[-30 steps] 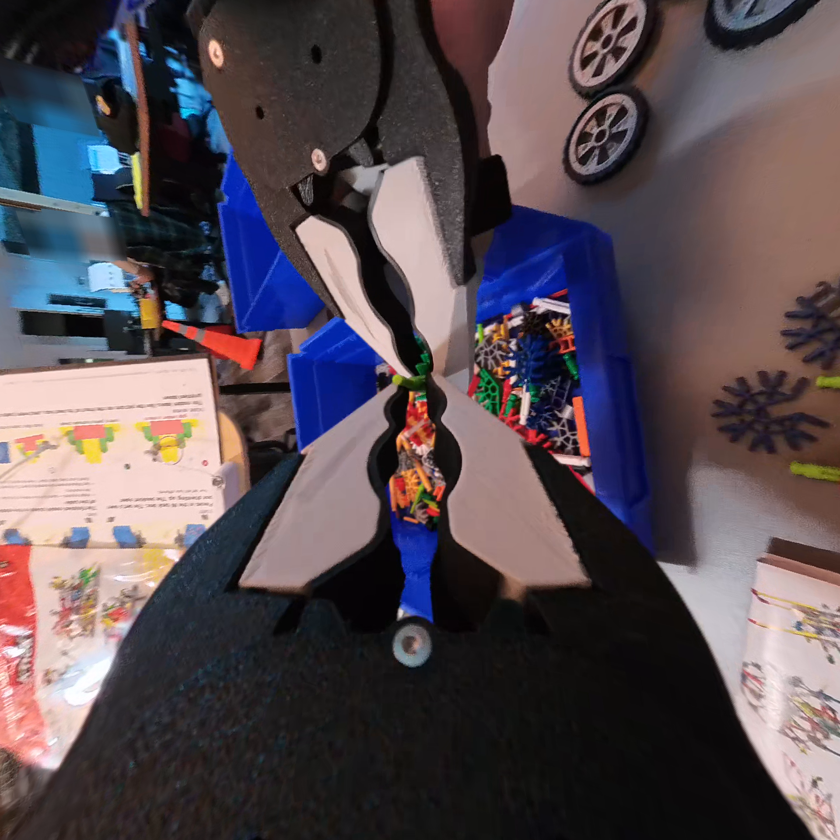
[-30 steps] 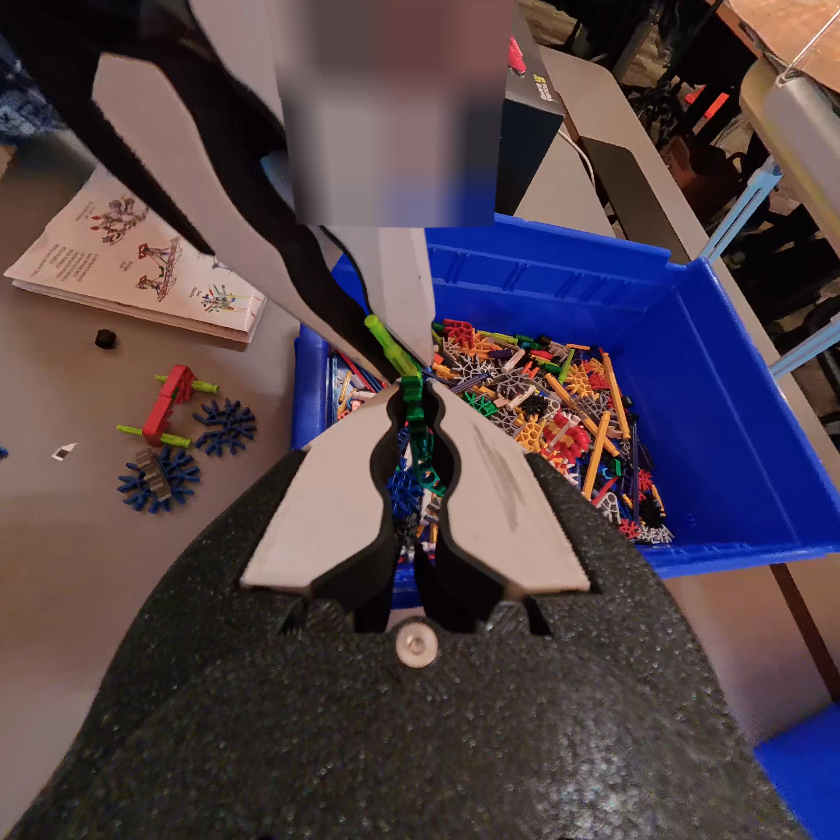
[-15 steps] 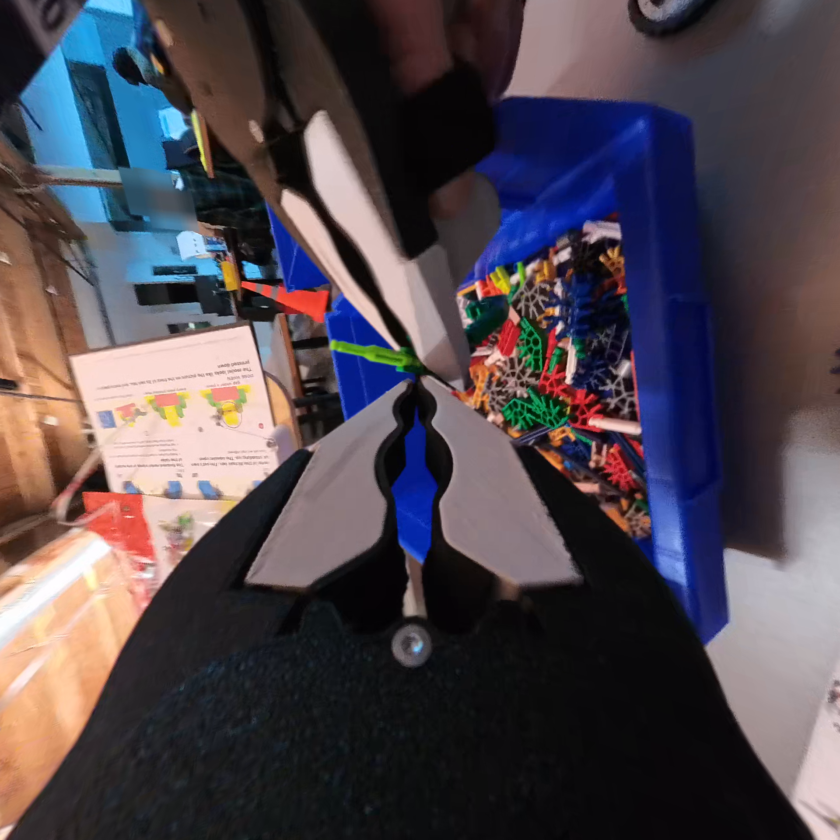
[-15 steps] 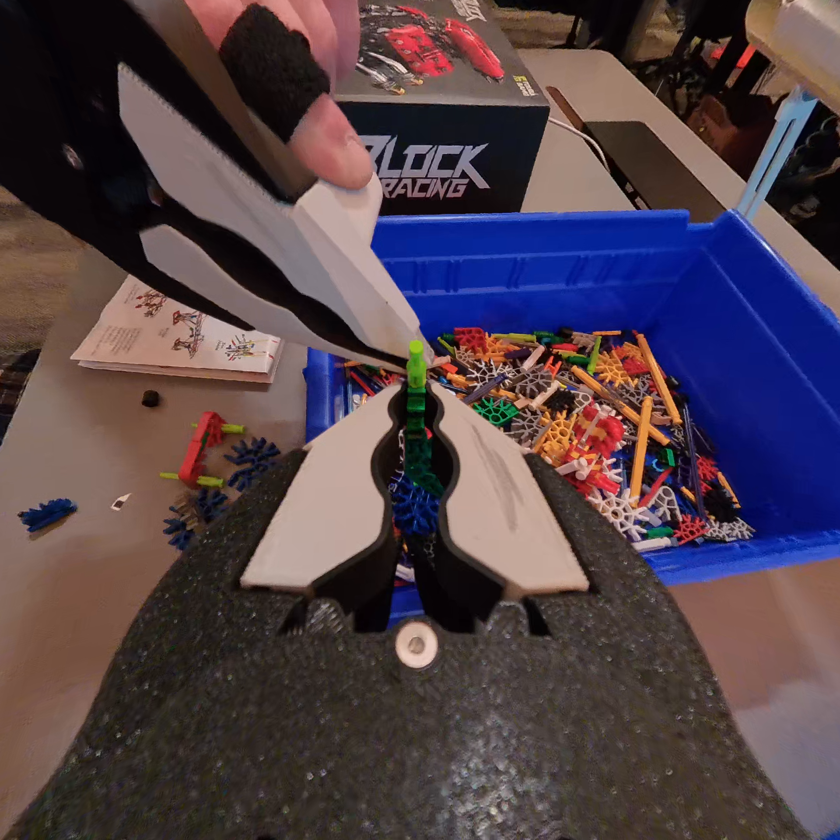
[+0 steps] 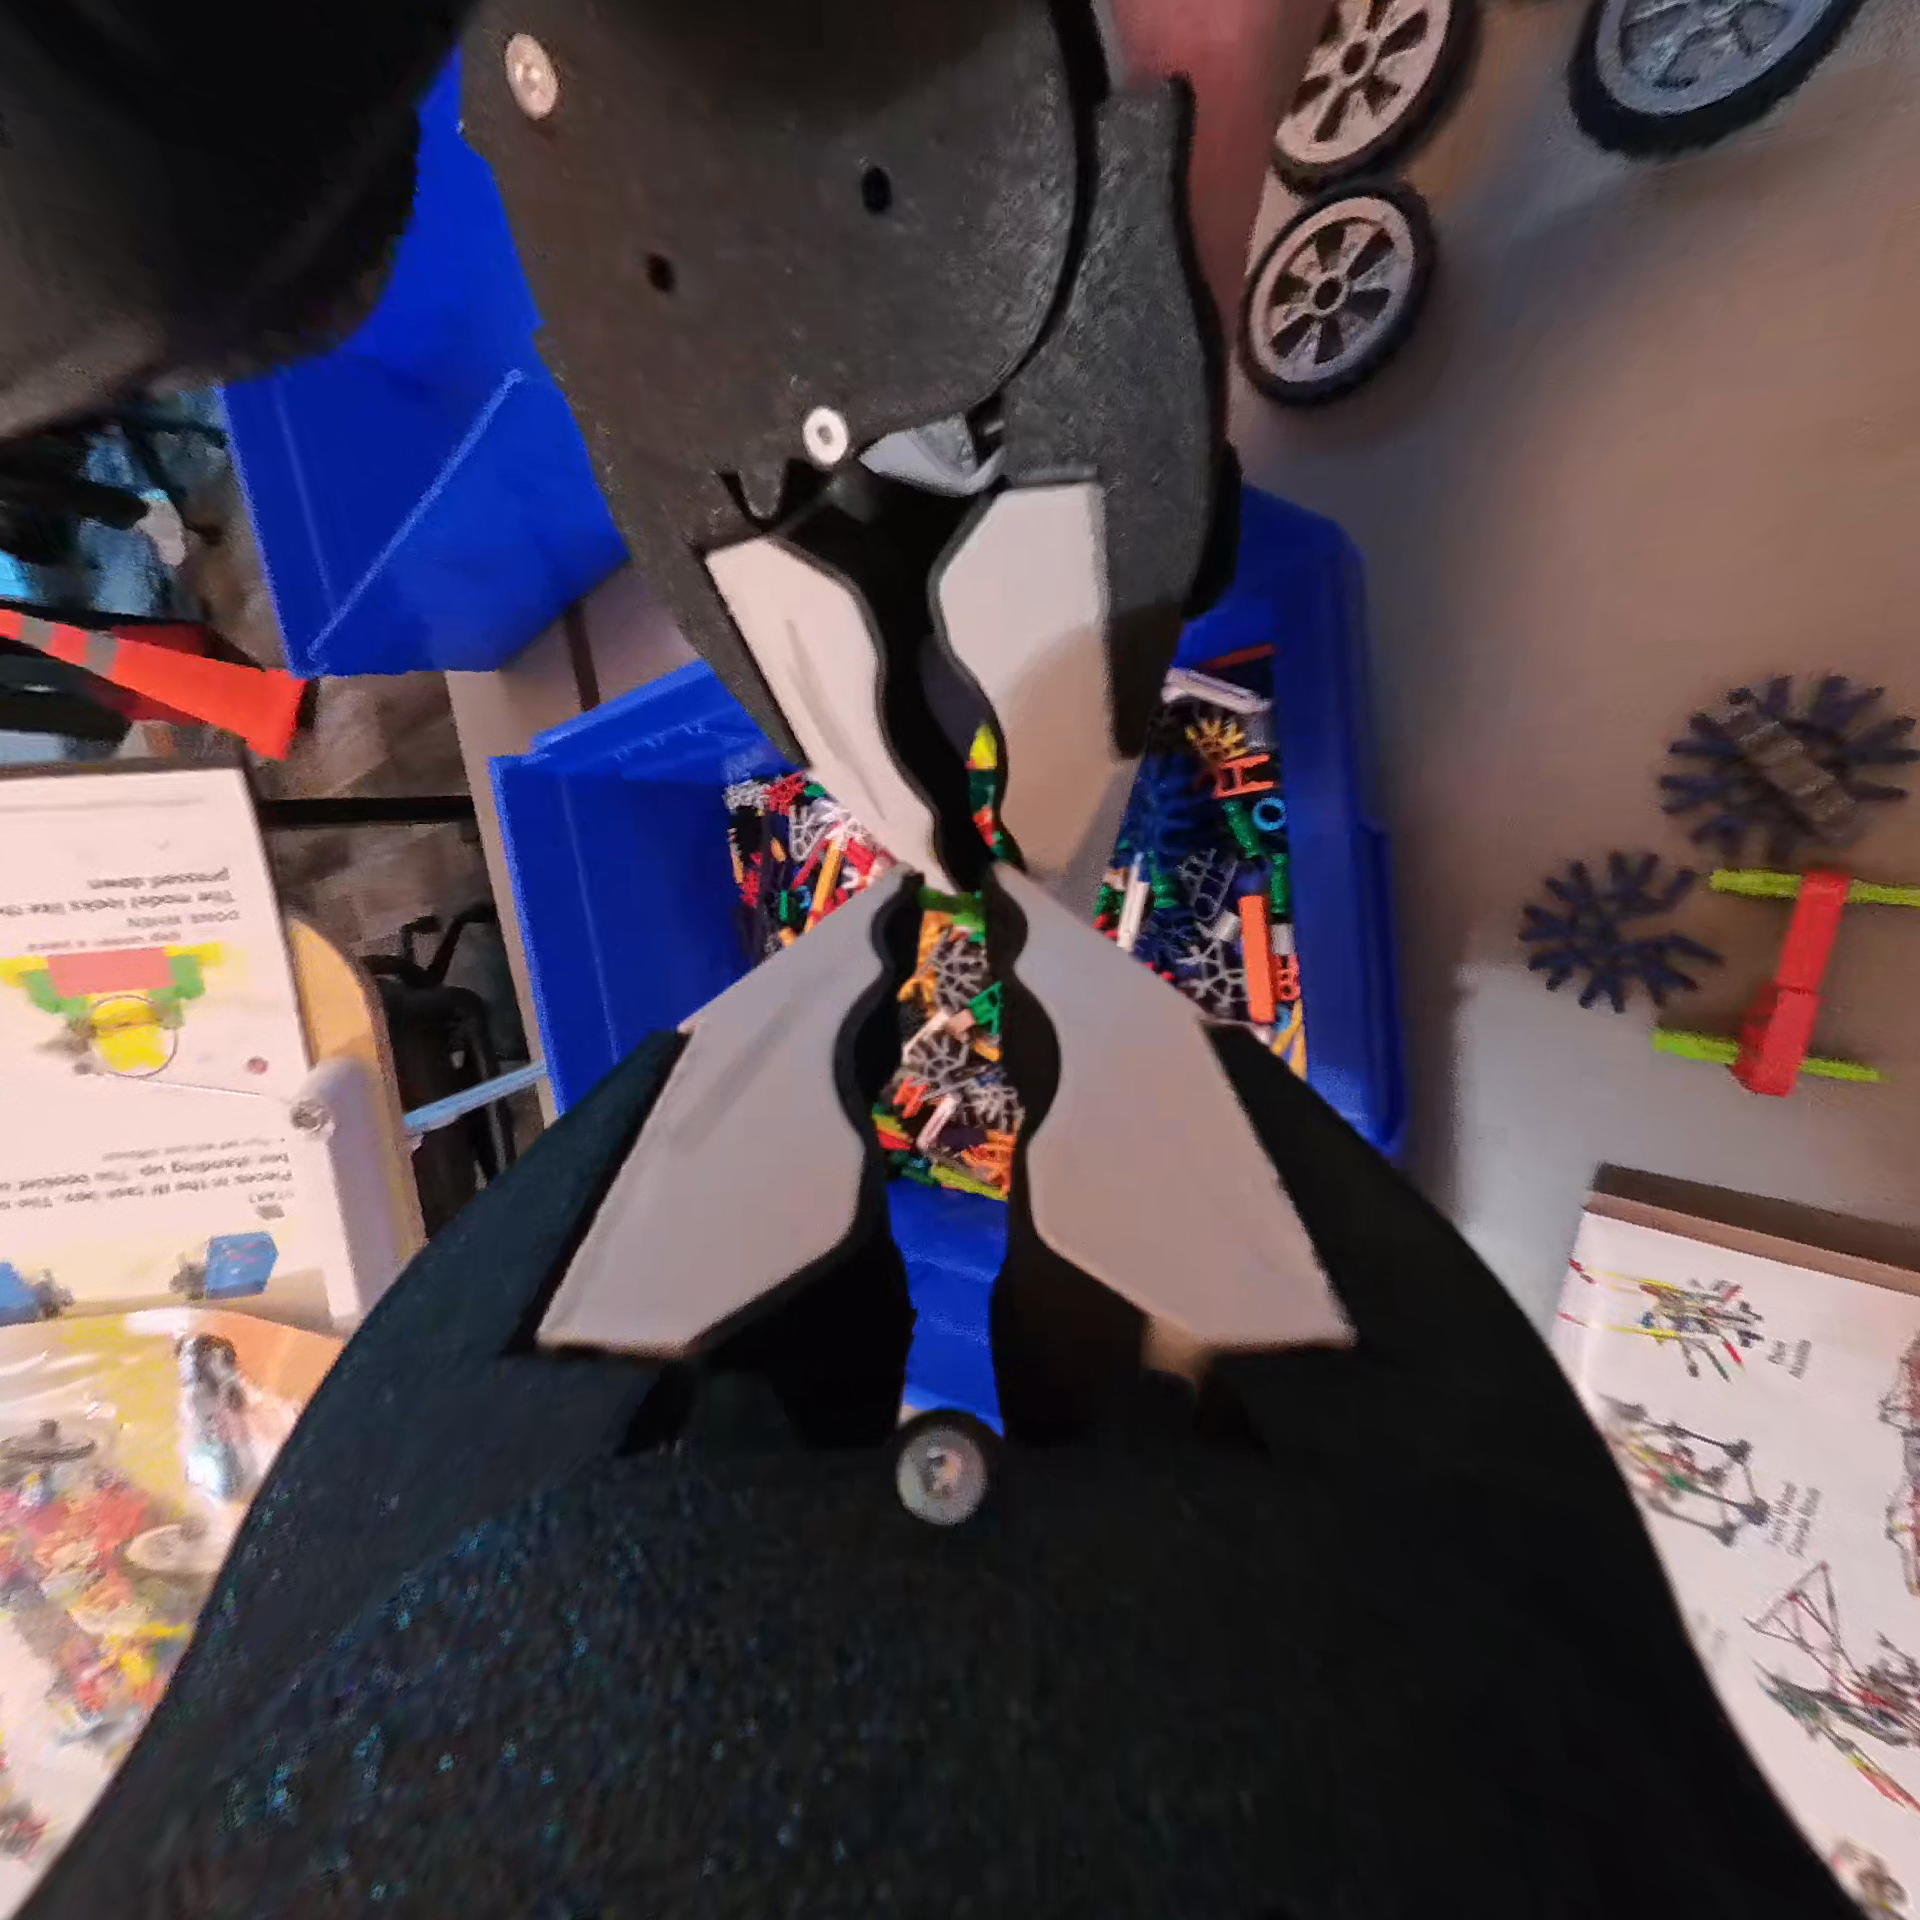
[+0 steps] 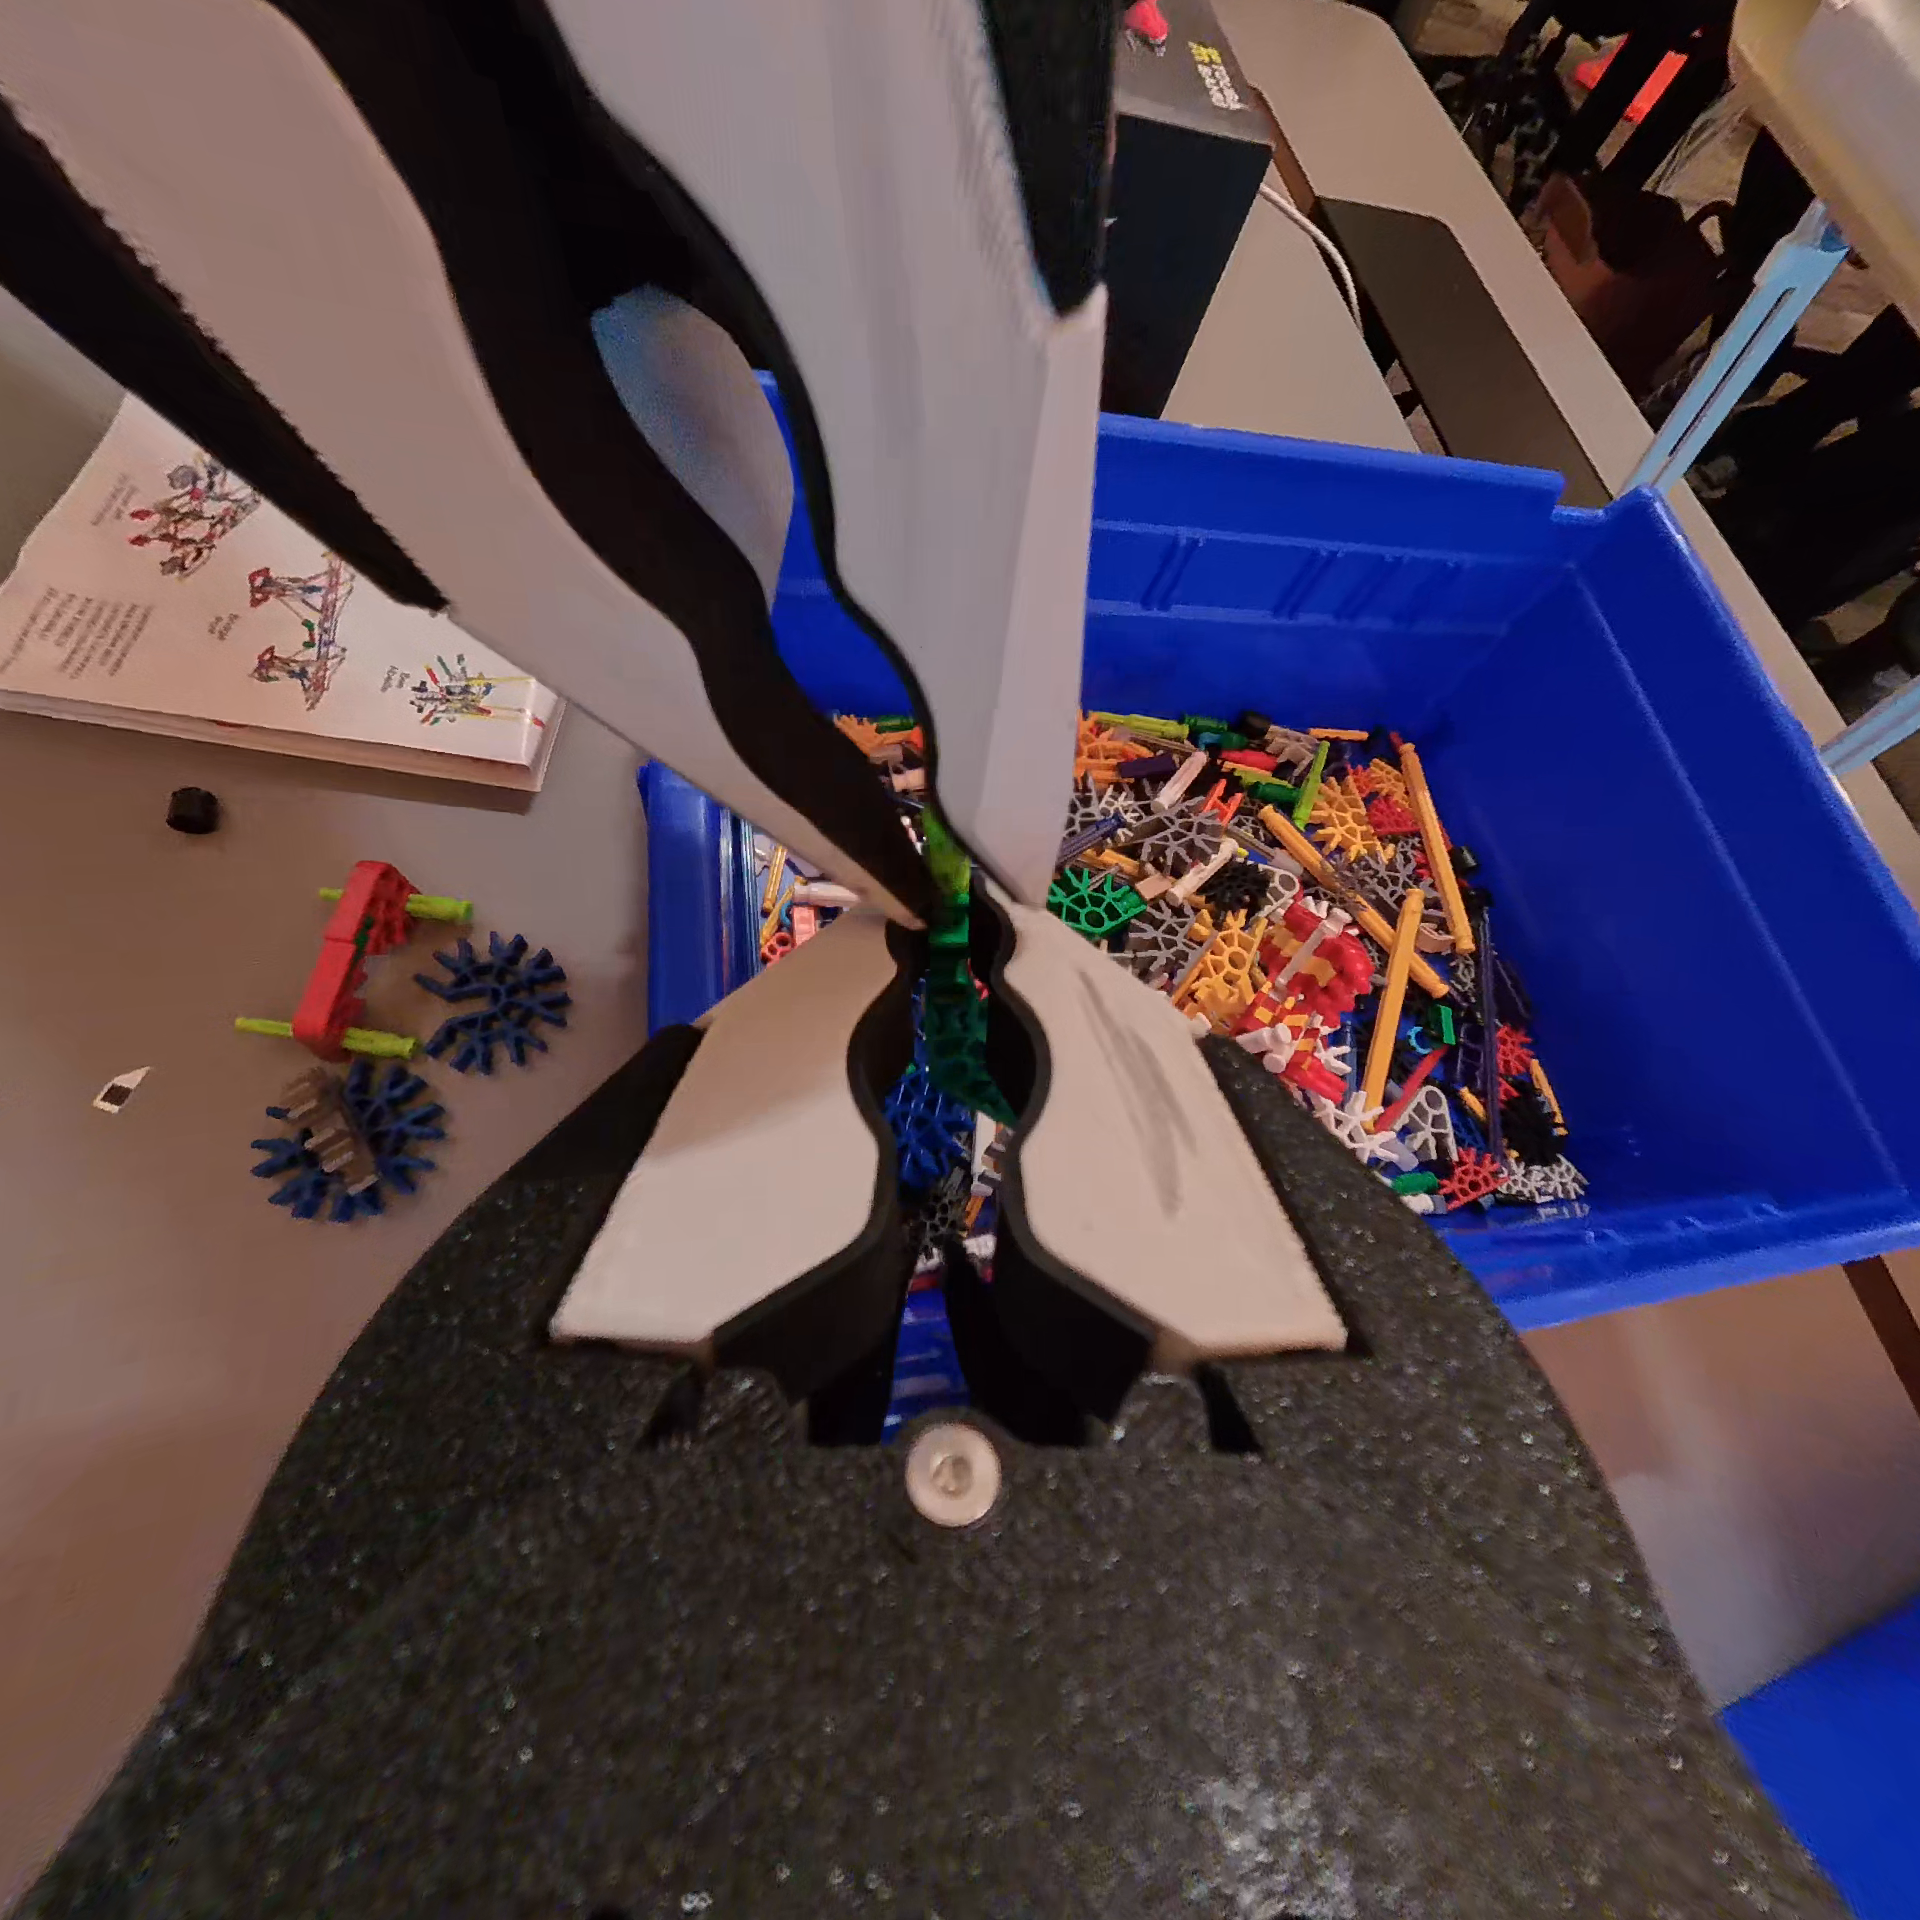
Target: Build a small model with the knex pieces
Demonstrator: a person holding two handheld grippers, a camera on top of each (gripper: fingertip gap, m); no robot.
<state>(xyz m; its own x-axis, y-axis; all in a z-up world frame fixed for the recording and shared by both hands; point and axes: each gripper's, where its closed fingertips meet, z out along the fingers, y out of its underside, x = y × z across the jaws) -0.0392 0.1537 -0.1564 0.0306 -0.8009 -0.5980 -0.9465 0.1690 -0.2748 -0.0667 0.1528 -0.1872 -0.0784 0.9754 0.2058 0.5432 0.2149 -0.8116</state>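
The right gripper (image 6: 951,925) is closed on a dark green flat plastic connector piece (image 6: 956,1023), which stands on edge between its grey fingers. The left gripper (image 5: 956,894) meets it tip to tip and is closed on a short lime-green plastic rod (image 6: 943,857). The rod's lower end sits at the connector's top edge; whether it is seated in a socket cannot be told, since the fingertips hide the joint.

Both grippers hang above a blue plastic bin (image 6: 1714,810) filled with loose multicoloured rods and connectors (image 6: 1299,935). On the grey tabletop (image 6: 125,1351) beside the bin lie a red connector assembly with two lime-green rods (image 6: 348,971), two blue snowflake-shaped connectors (image 6: 499,997), and an open instruction booklet (image 6: 249,644). Grey spoked wheels (image 5: 1330,296) lie farther off.

Risk assessment: both grips bear on narrow parts near the fingertips. Any misalignment between rod and socket would likely twist a part out of its grip. A dropped part would fall into the bin and be hard to find among similar pieces.
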